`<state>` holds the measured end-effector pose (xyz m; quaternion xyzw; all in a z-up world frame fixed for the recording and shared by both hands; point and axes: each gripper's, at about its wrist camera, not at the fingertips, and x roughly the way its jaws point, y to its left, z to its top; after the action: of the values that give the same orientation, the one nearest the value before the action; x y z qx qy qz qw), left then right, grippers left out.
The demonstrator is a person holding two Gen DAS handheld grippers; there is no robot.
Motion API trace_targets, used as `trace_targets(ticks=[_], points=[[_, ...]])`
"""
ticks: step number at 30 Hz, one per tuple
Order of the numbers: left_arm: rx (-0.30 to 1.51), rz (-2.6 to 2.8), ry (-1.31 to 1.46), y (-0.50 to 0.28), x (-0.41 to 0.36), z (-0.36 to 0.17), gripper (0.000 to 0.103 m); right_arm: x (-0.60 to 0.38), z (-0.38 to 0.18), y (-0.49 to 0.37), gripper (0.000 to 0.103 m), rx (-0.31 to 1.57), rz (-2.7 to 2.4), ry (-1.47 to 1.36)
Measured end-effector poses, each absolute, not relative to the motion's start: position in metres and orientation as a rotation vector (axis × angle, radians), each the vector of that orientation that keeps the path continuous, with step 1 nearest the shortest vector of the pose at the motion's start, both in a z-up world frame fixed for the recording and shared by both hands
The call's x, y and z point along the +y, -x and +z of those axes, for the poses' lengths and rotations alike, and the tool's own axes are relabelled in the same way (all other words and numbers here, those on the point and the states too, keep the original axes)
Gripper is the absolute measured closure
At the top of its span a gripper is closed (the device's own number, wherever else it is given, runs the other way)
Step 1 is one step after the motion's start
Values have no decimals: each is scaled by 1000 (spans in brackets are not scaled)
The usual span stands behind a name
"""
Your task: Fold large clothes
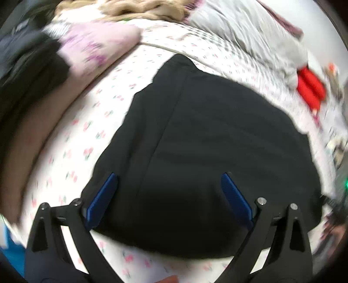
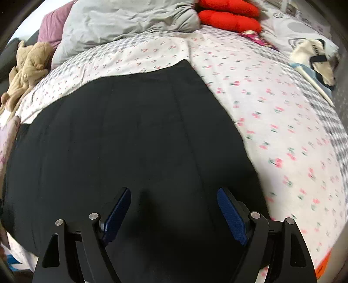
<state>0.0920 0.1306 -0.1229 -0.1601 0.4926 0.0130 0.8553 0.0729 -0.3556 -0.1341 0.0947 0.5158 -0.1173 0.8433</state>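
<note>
A large black garment (image 1: 206, 148) lies flat on a bed with a white cherry-print sheet (image 1: 82, 139). It also fills the middle of the right wrist view (image 2: 130, 141), with the sheet (image 2: 282, 130) to its right. My left gripper (image 1: 169, 180) is open with blue pads, hovering over the garment's near left part. My right gripper (image 2: 174, 196) is open, hovering over the garment's near right part. Neither holds anything.
A grey pillow (image 2: 121, 24) and red cushions (image 2: 228, 17) lie at the head of the bed. A tan plush toy (image 2: 26, 69) sits at far left. Pink clothing (image 1: 95, 43) and dark clothes (image 1: 28, 58) pile at the left. A black-and-white item (image 2: 315, 61) lies far right.
</note>
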Motion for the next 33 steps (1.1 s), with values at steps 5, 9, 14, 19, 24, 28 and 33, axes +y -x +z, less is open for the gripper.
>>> trace_targets(ticks=[5,9,14,19,24,28,33], points=[[1049,55,511,-61,145,-119,4,-350,-104,-54,20,1021,-163,-316],[1076,74,717,-45,157,-138,4,-332,-92,-50,20,989,-114,-305],[1041,114,802,-46,155,-163,4,-309,-94,-56,20,998,-79,-253],[947,83,948,-51,153,-188,8,-288,-99,-67,20,1020,-50,-237],[828,107,1003,-60,153,-197,24,-268,-107,-75,20,1039,-24,-234],[785,118,1105,-67,164,-206,63,-254,-111,-76,20,1037,0,-194],[652,-15,1066,-64,157,-155,82,-237,-98,-74,20,966,24,-154]])
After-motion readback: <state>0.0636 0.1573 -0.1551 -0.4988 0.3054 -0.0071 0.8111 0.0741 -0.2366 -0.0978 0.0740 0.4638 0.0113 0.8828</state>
